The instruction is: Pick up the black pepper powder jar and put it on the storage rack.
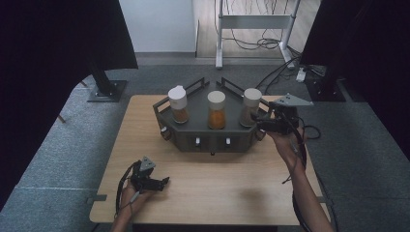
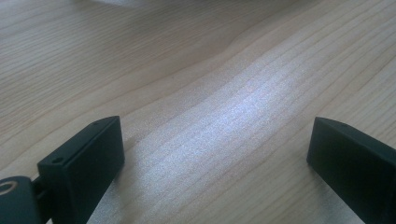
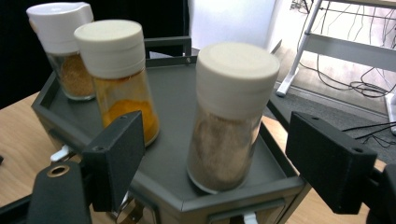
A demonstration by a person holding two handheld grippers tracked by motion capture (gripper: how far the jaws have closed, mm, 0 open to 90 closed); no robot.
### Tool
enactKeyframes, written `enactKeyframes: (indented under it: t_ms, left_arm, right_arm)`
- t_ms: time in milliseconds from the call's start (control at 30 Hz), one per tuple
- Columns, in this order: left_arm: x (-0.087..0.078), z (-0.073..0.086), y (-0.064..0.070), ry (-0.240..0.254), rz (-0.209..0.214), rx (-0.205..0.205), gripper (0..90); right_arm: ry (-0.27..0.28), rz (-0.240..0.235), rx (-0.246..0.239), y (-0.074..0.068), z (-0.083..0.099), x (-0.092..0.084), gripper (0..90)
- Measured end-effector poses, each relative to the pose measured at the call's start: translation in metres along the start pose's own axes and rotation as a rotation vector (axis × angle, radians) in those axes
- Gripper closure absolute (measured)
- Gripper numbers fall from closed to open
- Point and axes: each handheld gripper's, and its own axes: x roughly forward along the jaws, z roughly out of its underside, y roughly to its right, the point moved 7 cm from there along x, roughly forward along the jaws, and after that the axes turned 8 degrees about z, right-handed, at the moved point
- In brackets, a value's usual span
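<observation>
A dark grey angular rack point(image 1: 209, 137) stands at the middle of the wooden counter point(image 1: 217, 188) and carries three spice jars in a row. The jar of grey-brown powder point(image 1: 251, 107), capped in cream, occupies the rack's right end; the jar of orange powder point(image 1: 216, 110) stands at the centre; the white-capped jar of brown spice point(image 1: 178, 104) stands at the left end. The right hand-held gripper point(image 1: 256, 121) is held at the rack's right corner, its jaws spread wide. In the right gripper view the grey-brown jar point(image 3: 229, 116) stands just ahead, between the lines of the two jaws but not touched by either, with the orange jar point(image 3: 119, 74) behind the left jaw. The left hand-held gripper point(image 1: 162, 182) rests low on the counter's near left part, well apart from the rack; its jaws are likewise wide, with bare wood grain point(image 2: 210, 93) between them
</observation>
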Motion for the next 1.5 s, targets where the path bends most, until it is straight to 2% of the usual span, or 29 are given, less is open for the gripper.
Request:
enactKeyframes:
  t_ms: [433, 667, 1000, 1367, 1500]
  left_arm:
    - [0.0, 0.0, 0.0, 0.0, 0.0, -0.001, 3.7]
    - [0.0, 0.0, 0.0, -0.001, -0.001, 0.0, 3.7]
    - [0.0, 0.0, 0.0, -0.001, -0.001, 0.0, 3.7]
    - [0.0, 0.0, 0.0, 0.001, -0.001, 0.0, 3.7]
    - [0.0, 0.0, 0.0, 0.002, -0.002, 0.001, 3.7]
  right_arm:
    - [-0.016, -0.011, -0.015, -0.003, 0.028, -0.016, 19.2]
    - [-0.037, -0.016, 0.005, -0.002, 0.049, -0.017, 19.2]
    - [-0.056, -0.023, 0.031, 0.001, 0.069, -0.019, 18.9]
    - [-0.089, -0.011, 0.057, 0.004, 0.093, -0.021, 18.7]
    - [-0.11, -0.004, 0.052, 0.003, 0.102, -0.019, 18.5]
